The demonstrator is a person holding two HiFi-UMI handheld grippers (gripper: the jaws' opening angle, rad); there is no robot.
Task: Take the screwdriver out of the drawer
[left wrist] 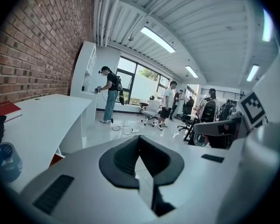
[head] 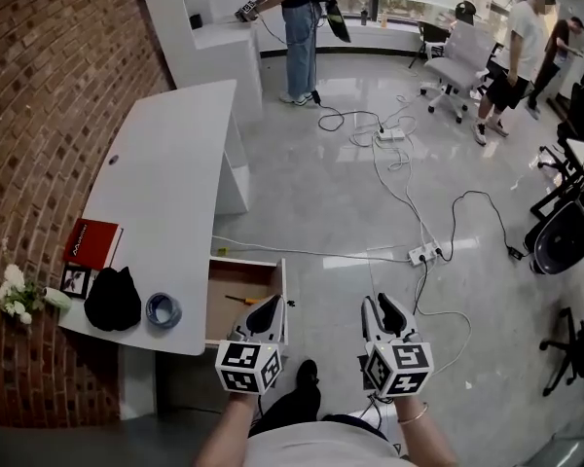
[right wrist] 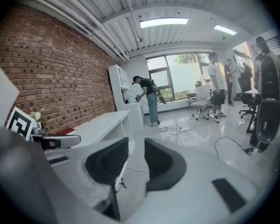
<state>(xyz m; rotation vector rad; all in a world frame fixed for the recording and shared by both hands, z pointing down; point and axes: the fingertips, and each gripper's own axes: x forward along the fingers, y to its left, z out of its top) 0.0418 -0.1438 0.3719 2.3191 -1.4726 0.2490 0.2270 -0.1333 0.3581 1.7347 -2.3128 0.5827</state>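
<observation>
Seen from above, a person stands at the end of a long white desk [head: 165, 193] set against a brick wall, with 1 gripper in each hand. Below the desktop a drawer [head: 230, 282] is pulled out toward the open floor, so its brown inside is exposed. The screwdriver [head: 241, 301] lies flat on the drawer floor near the front, its yellow-orange handle plain to see, with nothing touching it.

The left gripper [head: 271, 302] is held at the drawer's front right corner, just beside the screwdriver in this view but above it. Its own camera shows the 2 dark pads meeting at the tips [left wrist: 140, 139] with nothing between them, so they would likely need to part before any grasp. The right gripper [head: 382, 302] is held over bare floor, well apart from the drawer, and looks idle. Its jaws stand a narrow way apart [right wrist: 136, 146], and only floor shows in the gap.

Both grippers point level across the room rather than down, so neither gripper camera catches the screwdriver. This looks like a ready pose, with the reach not yet begun. The left gripper seems the natural one to use, being nearer.

The desktop holds a red book [head: 91, 242], a black bag [head: 113, 300] and a roll of tape [head: 163, 310], none of which blocks the drawer. Cables [head: 399, 193] trail across the floor beyond.
</observation>
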